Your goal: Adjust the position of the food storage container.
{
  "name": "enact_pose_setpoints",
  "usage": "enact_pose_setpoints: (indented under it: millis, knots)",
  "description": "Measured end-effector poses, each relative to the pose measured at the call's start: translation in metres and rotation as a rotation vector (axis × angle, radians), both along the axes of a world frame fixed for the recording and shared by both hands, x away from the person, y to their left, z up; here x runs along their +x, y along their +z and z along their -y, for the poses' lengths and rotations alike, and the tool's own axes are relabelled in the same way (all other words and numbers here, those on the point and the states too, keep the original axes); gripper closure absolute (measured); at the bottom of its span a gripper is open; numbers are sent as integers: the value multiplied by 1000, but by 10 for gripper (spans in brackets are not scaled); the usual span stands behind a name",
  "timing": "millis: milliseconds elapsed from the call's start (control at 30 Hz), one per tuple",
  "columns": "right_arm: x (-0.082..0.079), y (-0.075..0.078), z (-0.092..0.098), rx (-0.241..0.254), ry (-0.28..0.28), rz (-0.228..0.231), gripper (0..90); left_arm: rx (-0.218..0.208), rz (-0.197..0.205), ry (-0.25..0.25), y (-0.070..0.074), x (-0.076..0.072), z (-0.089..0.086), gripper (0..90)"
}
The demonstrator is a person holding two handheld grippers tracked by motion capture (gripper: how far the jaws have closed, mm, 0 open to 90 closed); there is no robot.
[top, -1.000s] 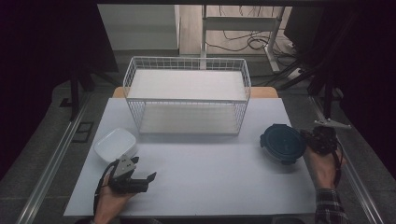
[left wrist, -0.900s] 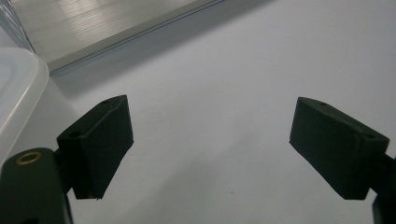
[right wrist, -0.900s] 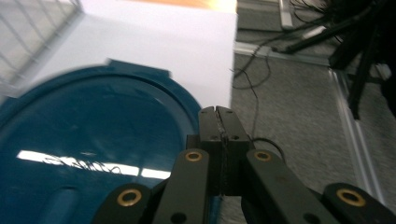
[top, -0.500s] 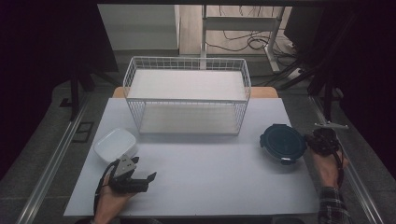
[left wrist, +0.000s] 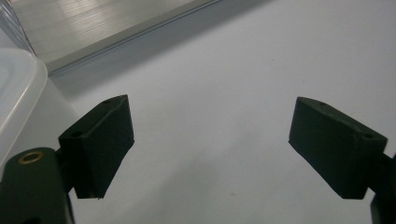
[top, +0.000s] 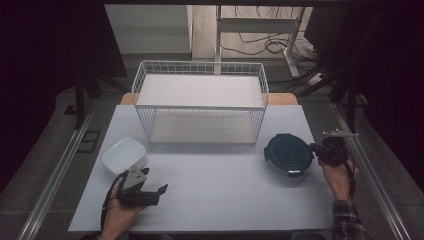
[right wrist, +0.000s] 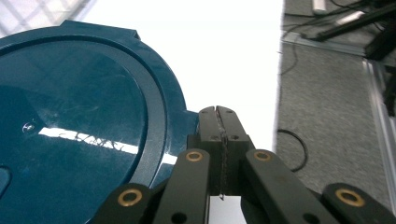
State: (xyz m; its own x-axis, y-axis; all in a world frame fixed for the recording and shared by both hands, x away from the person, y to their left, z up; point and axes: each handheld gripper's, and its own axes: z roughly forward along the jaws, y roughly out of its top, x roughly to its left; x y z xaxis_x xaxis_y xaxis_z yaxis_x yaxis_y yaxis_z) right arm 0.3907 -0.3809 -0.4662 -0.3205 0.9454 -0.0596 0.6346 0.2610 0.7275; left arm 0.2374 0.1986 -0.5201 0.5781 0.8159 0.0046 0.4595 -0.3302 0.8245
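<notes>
The round dark-blue container (top: 289,154) is sitting on the right side of the white table (top: 215,200), just right of the near right corner of the wire basket (top: 200,102). The right gripper (top: 316,148) is resting at the container's right edge, jaws pressed flat together. In the right gripper view the closed tips (right wrist: 218,116) are lying over a tab on the blue lid's rim (right wrist: 189,122); whether anything thin is pinched between them, I cannot tell. The hand (top: 340,175) behind it is coming in from the near right.

Over on the near left, the left gripper (top: 156,192) is lying low over bare table, jaws spread wide with nothing between them. Just beyond it, the white lidded box (top: 124,155) is sitting beside the basket's near left corner, and its pale edge (left wrist: 18,93) is showing at the left of the left gripper view.
</notes>
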Motion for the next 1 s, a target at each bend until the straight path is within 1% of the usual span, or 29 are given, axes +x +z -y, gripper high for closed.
enact_pose_setpoints:
  millis: [33,67,100,133,200,233,267,400,533,667,700,733,867,900,933,1000]
  knots:
    - [-1,-1,-9,-1,23,0,897,0,1,0,0,0,0,136]
    - [-1,-1,-9,-1,23,0,897,-1,1,1,0,0,0,136]
    - [-1,-1,-18,-2,48,0,897,-2,2,2,1,0,-1,136]
    - [-1,-1,-18,-2,48,0,897,-2,2,2,1,0,-1,136]
    - [-2,-2,-28,1,73,-1,897,-2,4,2,1,0,-1,137]
    - [-3,-3,-37,6,98,-2,897,-1,5,2,1,0,-1,137]
    - [-3,-3,-37,6,98,-2,897,-1,5,2,1,0,-1,137]
    - [-5,-4,-54,11,140,-4,897,-3,5,3,1,-1,-1,137]
    - [-8,-4,-65,7,160,-5,897,-6,5,5,1,-1,-1,138]
    - [-12,-5,-77,29,192,-11,897,-9,6,4,2,0,-1,139]
    - [-15,-6,-83,42,215,-17,897,-15,4,4,2,0,-1,139]
    - [-15,-6,-83,42,215,-17,897,-15,4,4,2,0,-1,139]
    - [-20,-7,-99,59,255,-22,898,-22,2,5,2,0,-1,139]
    - [-23,-8,-108,67,272,-26,898,-22,3,5,2,0,-1,139]
    - [-23,-8,-108,67,272,-26,898,-22,3,5,2,0,-1,139]
    - [-26,-9,-116,77,293,-29,897,-20,3,3,2,0,-1,139]
